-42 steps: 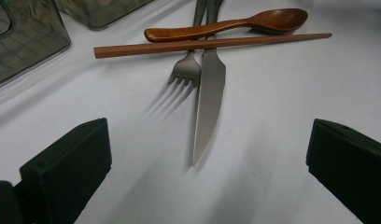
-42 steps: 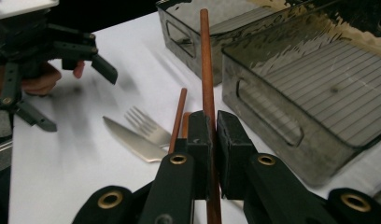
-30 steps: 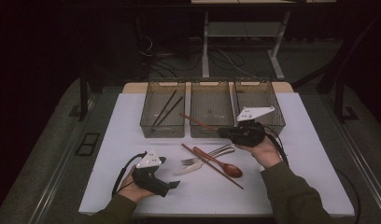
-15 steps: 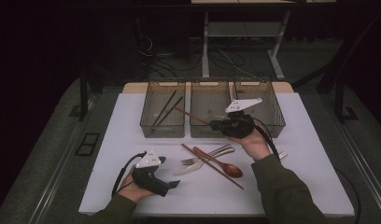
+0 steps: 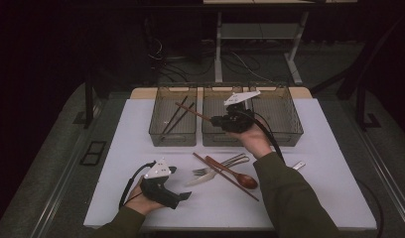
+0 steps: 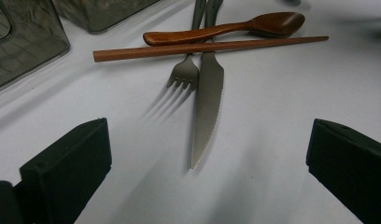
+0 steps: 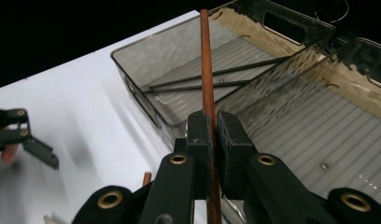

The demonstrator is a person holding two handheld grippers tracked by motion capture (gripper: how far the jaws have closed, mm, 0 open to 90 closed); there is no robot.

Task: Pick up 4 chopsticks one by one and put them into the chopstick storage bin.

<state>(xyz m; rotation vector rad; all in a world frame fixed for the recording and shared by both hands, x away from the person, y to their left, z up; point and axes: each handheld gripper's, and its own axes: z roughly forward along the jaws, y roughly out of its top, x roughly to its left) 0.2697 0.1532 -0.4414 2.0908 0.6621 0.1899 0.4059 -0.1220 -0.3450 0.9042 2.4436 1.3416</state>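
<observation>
My right gripper (image 7: 211, 128) fingers clamped on brown chopstick (image 7: 207, 70) — its tip over left bin (image 5: 173, 115). My left gripper (image 6: 207, 154) fingers wide, empty — resting on tabletop (image 5: 319, 163) below bin, near knife (image 6: 207, 100).

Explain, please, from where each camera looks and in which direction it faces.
High view: above the person's side, looking forward and down on the white table; both forearms show, the left gripper and right gripper.
Left gripper view: low over the table, facing a steel knife, steel fork, brown wooden spoon and a lying wooden chopstick; its open jaws show.
Right gripper view: facing the smoky plastic bin holding thin dark sticks; its jaws clamp the held reddish wooden chopstick.
Shared: the high view also shows that chopstick.
</observation>
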